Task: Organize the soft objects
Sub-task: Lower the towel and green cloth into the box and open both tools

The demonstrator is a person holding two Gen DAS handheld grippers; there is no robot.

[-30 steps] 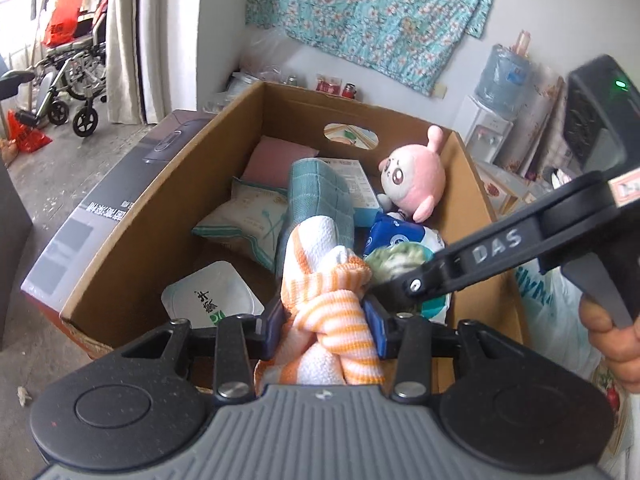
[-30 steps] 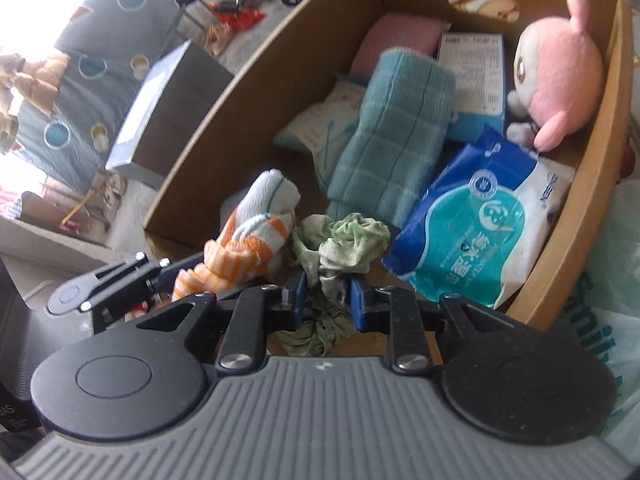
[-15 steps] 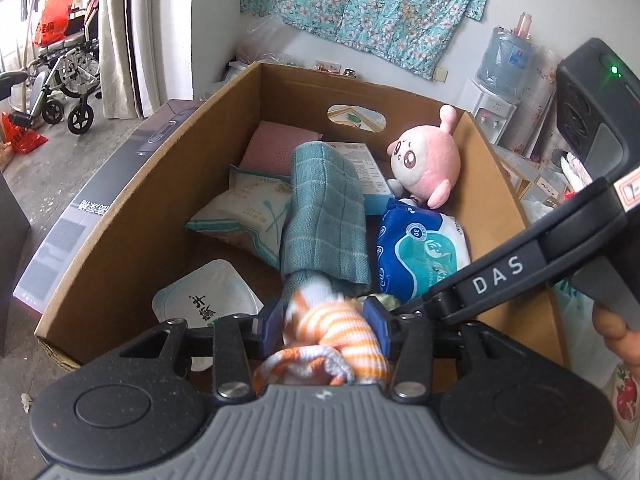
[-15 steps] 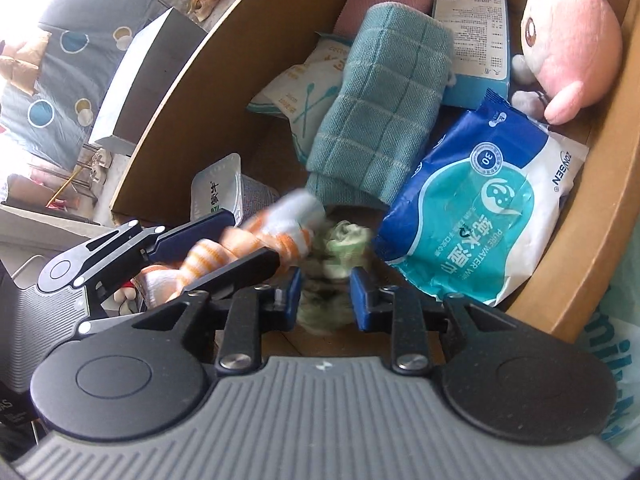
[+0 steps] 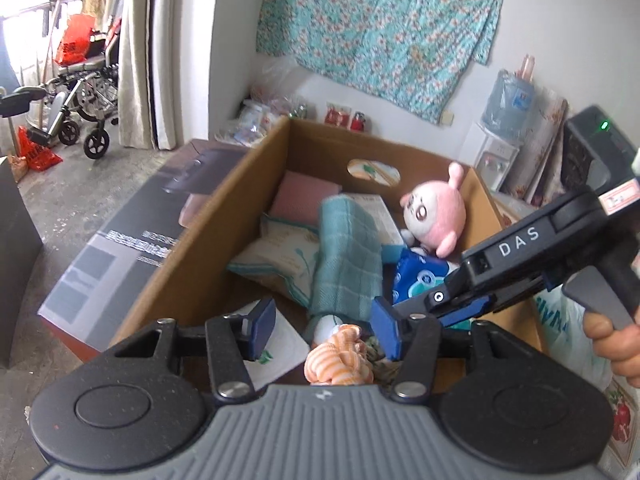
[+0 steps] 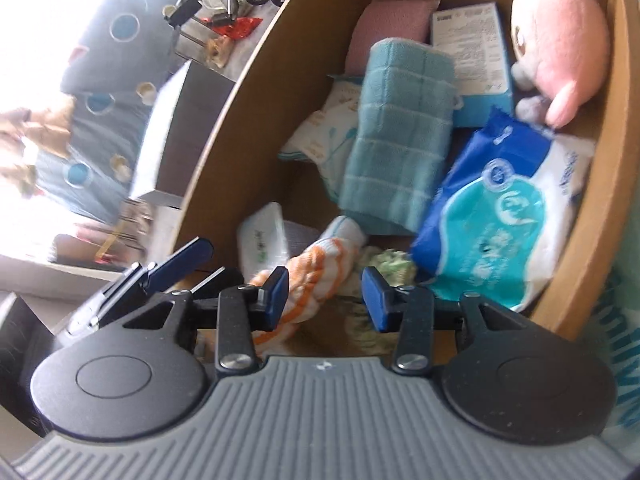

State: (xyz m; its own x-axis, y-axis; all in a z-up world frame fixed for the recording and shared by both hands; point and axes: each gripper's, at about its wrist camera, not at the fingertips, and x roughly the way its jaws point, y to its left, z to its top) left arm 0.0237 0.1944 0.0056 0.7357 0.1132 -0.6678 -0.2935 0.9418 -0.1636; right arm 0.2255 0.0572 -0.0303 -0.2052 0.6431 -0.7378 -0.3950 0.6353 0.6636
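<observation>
The big cardboard box (image 5: 192, 280) sits on the floor and holds all the soft things. Going from big to small: the teal checked towel (image 6: 396, 152) lies in the middle, with its long side running from the near end of the box to the far end. Beside it on the right is the blue and white wipes pack (image 6: 500, 216). The pink plush toy (image 5: 434, 216) leans in the far right corner. A pale pillow pack (image 5: 276, 256) and a pink pad (image 5: 304, 200) lie on the far left. A flat white pack (image 5: 276, 344) rests at the near left.

The orange striped cloth (image 5: 340, 360) lies bunched at the near end of the box, just in front of the towel. The little green cloth (image 6: 390, 264) is touching it on the right side.

The left claw (image 5: 322, 330) is wide apart and holds nothing. The striped cloth sits right below its gap. The right claw (image 6: 326, 296) is also wide apart and empty. The green cloth is just past its right finger.

Both cloths look like they are in the box now. The left claw is closer to the striped cloth and the right claw to the green one, so each can lift away straight up, I think.
</observation>
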